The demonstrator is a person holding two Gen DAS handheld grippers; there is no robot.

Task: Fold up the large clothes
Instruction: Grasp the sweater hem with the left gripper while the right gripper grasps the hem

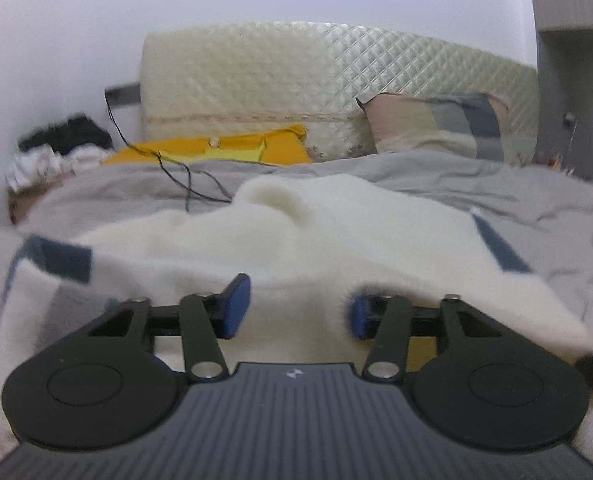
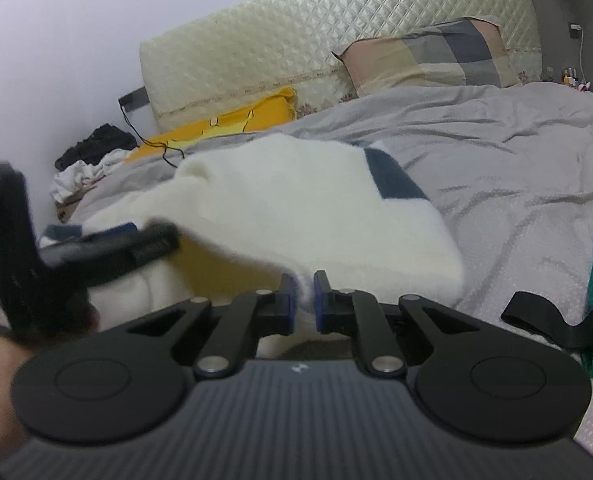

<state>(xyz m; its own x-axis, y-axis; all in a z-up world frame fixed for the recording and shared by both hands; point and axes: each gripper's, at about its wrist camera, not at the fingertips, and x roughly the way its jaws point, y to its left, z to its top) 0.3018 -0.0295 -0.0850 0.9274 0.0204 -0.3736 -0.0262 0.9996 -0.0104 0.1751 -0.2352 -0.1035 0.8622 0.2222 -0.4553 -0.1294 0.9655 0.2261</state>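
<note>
Across the grey bed [image 2: 496, 152] lies the white fleecy garment [image 2: 296, 200], spread over the near half with dark blue blocks at its edges, and I'm working its near hem with both hands. Right tongs [image 2: 304, 300] are pinched nearly closed on a fold of that hem, white fabric squeezed between the blue pads. Left tongs [image 1: 298, 308] stand partly apart with the fuzzy edge lying between the pads; fleece drapes over the right pad, and I can't make out whether either pad is really pressing, so I'd call that side not yet gripped.

This thing looks soft, thick and floppy to me: light enough, but it will sag and bunch between two grips, and the pile could slip from a shallow bite. I'd take the hem deep, near the corners, and keep it taut.

Hard to read: the garment's far edge humps up and hides what's behind it, its near corners drop below both cameras, and my left tongs show only as a dark blur in the right view. Something yellow peeks under the hem; I can't tell what.
</note>
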